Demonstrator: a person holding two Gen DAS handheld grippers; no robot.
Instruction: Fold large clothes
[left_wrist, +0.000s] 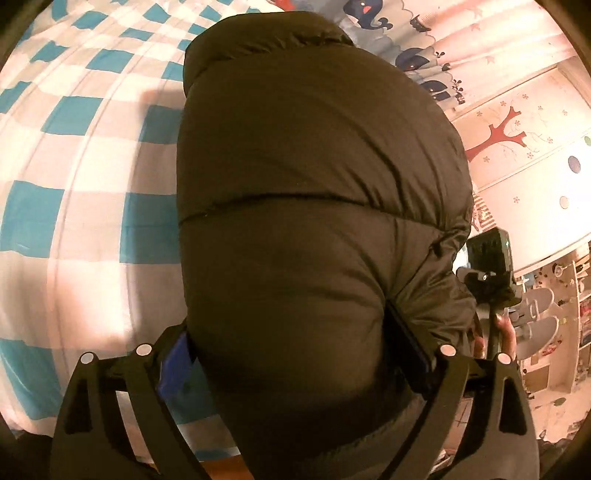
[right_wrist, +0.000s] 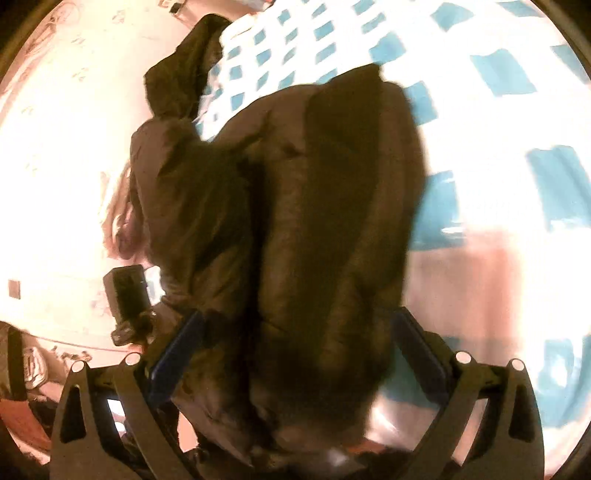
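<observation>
A dark olive-brown puffer jacket (left_wrist: 314, 184) fills the middle of the left wrist view, hanging over a bed. My left gripper (left_wrist: 291, 347) is shut on the jacket's thick padded edge, which bulges between the blue-padded fingers (left_wrist: 173, 365). In the right wrist view the same jacket (right_wrist: 332, 221) hangs bunched, with a sleeve (right_wrist: 184, 74) trailing toward the top left. My right gripper (right_wrist: 295, 350) is shut on another bunched part of the jacket. The other gripper's camera shows in each view, in the left wrist view (left_wrist: 487, 258) and in the right wrist view (right_wrist: 127, 295).
The bed's blue and white checked cover (left_wrist: 74, 184) lies under the jacket, also in the right wrist view (right_wrist: 498, 110). A whale-print curtain (left_wrist: 406, 37), a decorated wall with a red tree (left_wrist: 498, 136) and cluttered shelves (left_wrist: 576, 314) are on the right.
</observation>
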